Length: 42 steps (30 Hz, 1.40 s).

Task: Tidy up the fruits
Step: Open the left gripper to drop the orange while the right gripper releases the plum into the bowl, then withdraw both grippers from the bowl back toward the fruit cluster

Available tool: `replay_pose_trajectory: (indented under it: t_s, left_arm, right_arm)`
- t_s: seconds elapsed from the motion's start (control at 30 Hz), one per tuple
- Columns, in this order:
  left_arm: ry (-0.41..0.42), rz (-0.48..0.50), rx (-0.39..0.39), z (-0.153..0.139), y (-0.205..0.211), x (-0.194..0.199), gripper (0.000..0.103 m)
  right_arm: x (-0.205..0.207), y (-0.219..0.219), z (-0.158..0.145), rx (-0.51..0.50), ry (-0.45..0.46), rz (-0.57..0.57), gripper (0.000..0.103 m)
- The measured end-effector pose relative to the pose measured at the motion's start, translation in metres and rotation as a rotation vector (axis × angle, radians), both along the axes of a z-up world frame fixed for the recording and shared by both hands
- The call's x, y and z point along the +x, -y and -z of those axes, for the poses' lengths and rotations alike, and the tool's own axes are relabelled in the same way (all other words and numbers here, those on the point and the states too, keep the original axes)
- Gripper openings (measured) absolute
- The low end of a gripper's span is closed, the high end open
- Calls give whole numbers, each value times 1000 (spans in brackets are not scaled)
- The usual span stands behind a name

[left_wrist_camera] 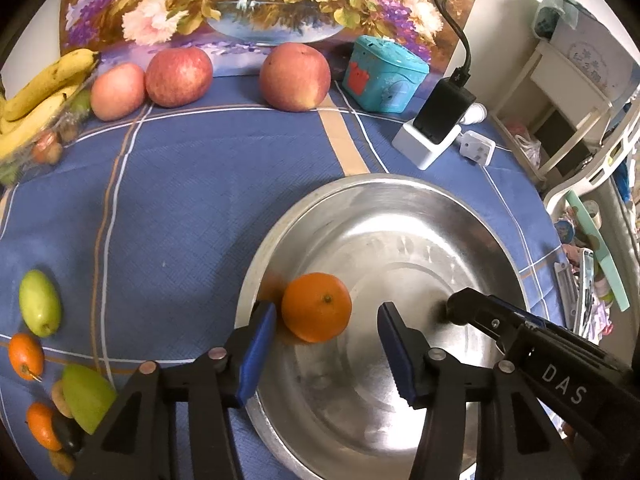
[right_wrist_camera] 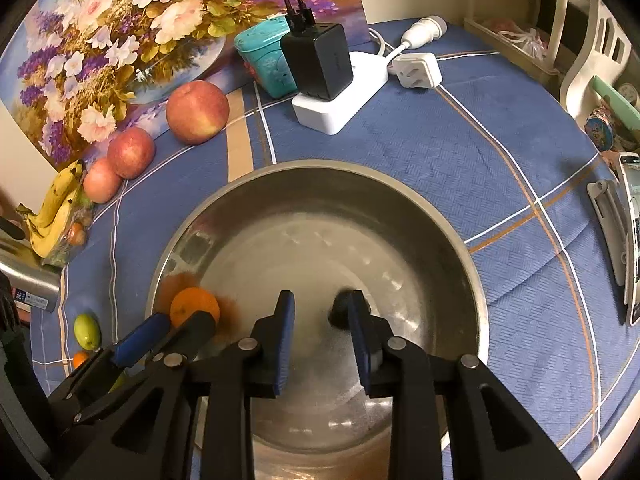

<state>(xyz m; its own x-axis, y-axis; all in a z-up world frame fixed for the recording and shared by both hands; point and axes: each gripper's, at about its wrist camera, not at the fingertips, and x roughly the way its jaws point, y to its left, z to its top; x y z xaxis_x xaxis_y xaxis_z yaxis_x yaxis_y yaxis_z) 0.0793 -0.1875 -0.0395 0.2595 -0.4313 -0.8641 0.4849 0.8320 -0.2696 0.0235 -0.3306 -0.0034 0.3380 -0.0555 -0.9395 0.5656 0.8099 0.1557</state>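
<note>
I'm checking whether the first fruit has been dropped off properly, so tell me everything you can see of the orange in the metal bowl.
The orange is round, bright orange and smooth-skinned, with a small greenish stem scar facing the left wrist camera. It sits inside the steel bowl, low against the wall on the side towards the fruit still on the tablecloth, which mirrors it as an orange smear. It is the only fruit in the bowl. The left tool brackets it with open jaws, one blue pad close beside it; contact cannot be told.
</note>
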Motion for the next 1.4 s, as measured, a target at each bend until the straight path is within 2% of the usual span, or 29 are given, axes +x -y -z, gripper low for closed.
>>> replay_pose_trajectory:
  t_s: [0.17, 0.33, 0.7, 1.07, 1.27, 1.3, 1.33, 1.37, 1.4]
  left_arm:
    - [-12, -9, -7, 1, -4, 2, 57]
    - [12, -42, 37, 0, -12, 6, 57]
    - [-26, -89, 1, -2, -31, 14, 57]
    - [-16, -94, -15, -27, -40, 5, 61]
    - [31, -197, 99, -30, -64, 4, 64]
    - [31, -223, 111, -29, -71, 5, 67]
    - [31, -253, 121, -27, -79, 6, 74]
    - [33, -273, 128, -25, -84, 6, 77]
    - [36, -297, 139, -24, -92, 5, 79]
  right_arm:
    - [0, -2, -2, -3, 3, -7, 29]
    - [2, -5, -3, -8, 5, -24, 29]
    - [7, -13, -6, -14, 1, -61, 29]
    - [1, -19, -37, -46, 65, -82, 29]
    - [-3, -27, -36, -35, 56, -103, 29]
    - [-4, -29, -34, -28, 53, -109, 29]
    - [-4, -31, -32, -24, 50, -113, 29]
    - [-5, -34, -30, -20, 47, -117, 30]
    - [-6, -36, -28, -17, 44, -121, 41]
